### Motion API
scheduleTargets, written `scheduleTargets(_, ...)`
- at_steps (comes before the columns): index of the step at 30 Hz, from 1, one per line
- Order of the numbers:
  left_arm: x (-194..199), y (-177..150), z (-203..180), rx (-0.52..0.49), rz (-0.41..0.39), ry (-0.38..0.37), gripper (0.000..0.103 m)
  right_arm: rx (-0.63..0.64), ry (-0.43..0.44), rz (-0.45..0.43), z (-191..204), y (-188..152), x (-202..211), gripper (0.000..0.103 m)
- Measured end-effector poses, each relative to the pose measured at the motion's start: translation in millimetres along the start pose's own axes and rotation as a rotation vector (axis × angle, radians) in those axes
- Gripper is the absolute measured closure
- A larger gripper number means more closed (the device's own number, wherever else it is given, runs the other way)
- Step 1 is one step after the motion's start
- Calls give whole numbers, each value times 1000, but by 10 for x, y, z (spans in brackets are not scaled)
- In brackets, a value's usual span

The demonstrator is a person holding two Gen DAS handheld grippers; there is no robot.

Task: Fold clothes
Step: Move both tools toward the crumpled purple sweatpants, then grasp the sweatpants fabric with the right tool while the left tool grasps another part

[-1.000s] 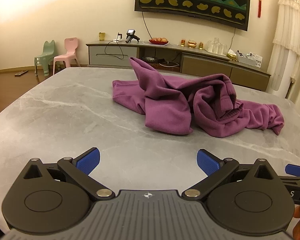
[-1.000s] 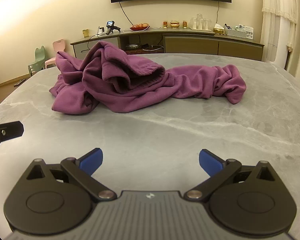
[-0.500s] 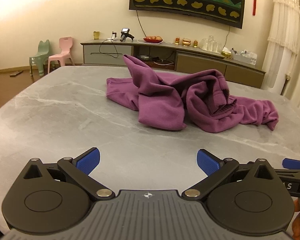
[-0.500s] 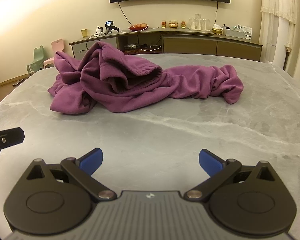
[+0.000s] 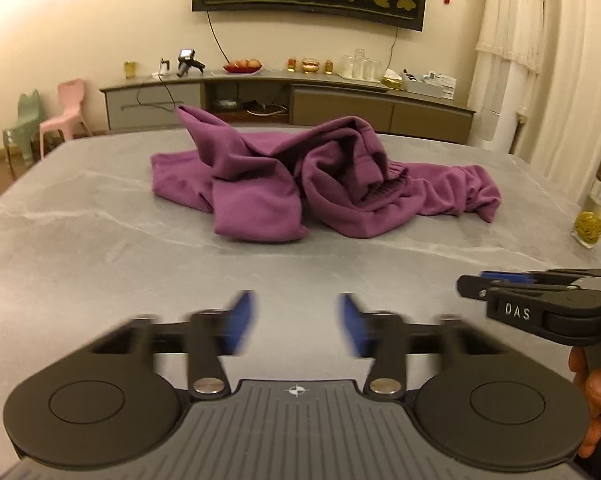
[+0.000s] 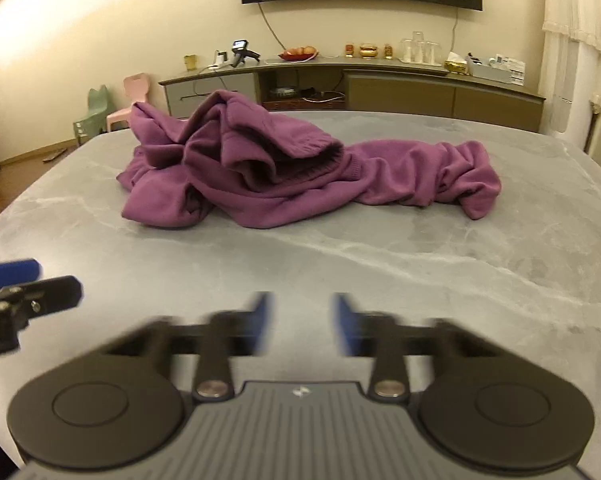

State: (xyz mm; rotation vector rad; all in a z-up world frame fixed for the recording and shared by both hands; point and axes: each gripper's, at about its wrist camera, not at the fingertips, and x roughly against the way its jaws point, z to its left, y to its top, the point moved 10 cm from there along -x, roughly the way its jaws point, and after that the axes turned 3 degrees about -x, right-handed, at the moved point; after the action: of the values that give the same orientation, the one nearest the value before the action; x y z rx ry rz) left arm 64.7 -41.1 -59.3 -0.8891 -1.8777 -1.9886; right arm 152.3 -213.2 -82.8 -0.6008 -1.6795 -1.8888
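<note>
Purple garment [image 5: 320,184] heaped on grey table [image 5: 100,248].
We hold left gripper [image 5: 296,324] and right gripper [image 6: 300,322] short of it, fingers parted, pinching nothing.

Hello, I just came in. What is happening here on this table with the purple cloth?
A person holds a two-finger gripper in each hand above a grey marble-look table. A crumpled purple fleece garment lies in a heap in the middle, not yet folded. The left gripper and right gripper are both short of it and touch nothing. Their blue-tipped jaws are blurred with a gap between them. Folding has not started.
</note>
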Motion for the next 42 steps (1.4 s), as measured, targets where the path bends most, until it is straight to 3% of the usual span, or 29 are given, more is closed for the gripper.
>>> scheduleTargets(1, 7, 4, -11, -2, -4, -5, 90, -3, 7, 2, -3, 0, 2, 100)
scheduleTargets(3, 27, 26, -28, -6, -12, -8, 103, -14, 37, 2, -1, 3, 18, 102)
scheduleTargets(11, 16, 241, 2, -8, -36, 9, 103, -23, 26, -10, -20, 43, 3, 102)
scheduleTargets(13, -21, 323, 40, -21, -29, 14, 103, -43, 9, -9, -77, 44, -39, 91)
scheduleTargets(14, -40, 374, 87, -16, -28, 23, 99, -54, 0, -9, -106, 45, -58, 68)
scheduleTargets(15, -67, 433, 146, -15, -28, 41, 78, -63, -3, -14, -126, 54, -68, 35)
scheduleTargets(16, -91, 493, 190, -22, -33, 56, 33, -69, -2, -24, -139, 72, -70, 24)
scheduleTargets(17, -115, 555, 234, -31, -42, 69, 10, -70, -1, -32, -144, 91, -72, 18)
scheduleTargets(18, -141, 623, 276, -44, -62, 81, 1, -66, 0, -39, -143, 113, -73, 18)
scheduleTargets(20, -208, 751, 352, -72, -93, 101, 1, -63, 5, -48, -141, 151, -85, 18)
scheduleTargets(24, -661, 900, 489, -112, -24, 118, 1, -19, 13, -68, -63, 346, -176, 14)
scheduleTargets(29, -1191, 990, 811, -70, -5, 149, 1, 67, 74, -65, 223, 772, -481, 8)
scheduleTargets(32, -1259, 1056, 984, 31, -3, 119, 1, 115, 44, -39, 321, 1002, -844, 10)
scheduleTargets(34, -1162, 1164, 1033, 40, -36, 96, 1, 145, 21, -18, 318, 1138, -1082, 26)
scheduleTargets(35, -1114, 1218, 1058, 44, -52, 84, 1, 178, 3, 3, 313, 1188, -1194, 63)
scheduleTargets(36, -1054, 1272, 1086, 45, -72, 75, 1, 217, -21, 29, 305, 1236, -1308, 82)
scheduleTargets(37, -972, 1326, 1123, 44, -97, 73, 1, 261, -46, 34, 301, 1315, -1385, 83)
scheduleTargets(40, -677, 1483, 1255, 45, -193, 63, 1, 390, -109, -96, 422, 1725, -1162, 90)
scheduleTargets(42, -452, 1563, 1383, 60, -250, 70, 1, 526, -114, -269, 724, 1949, -688, 91)
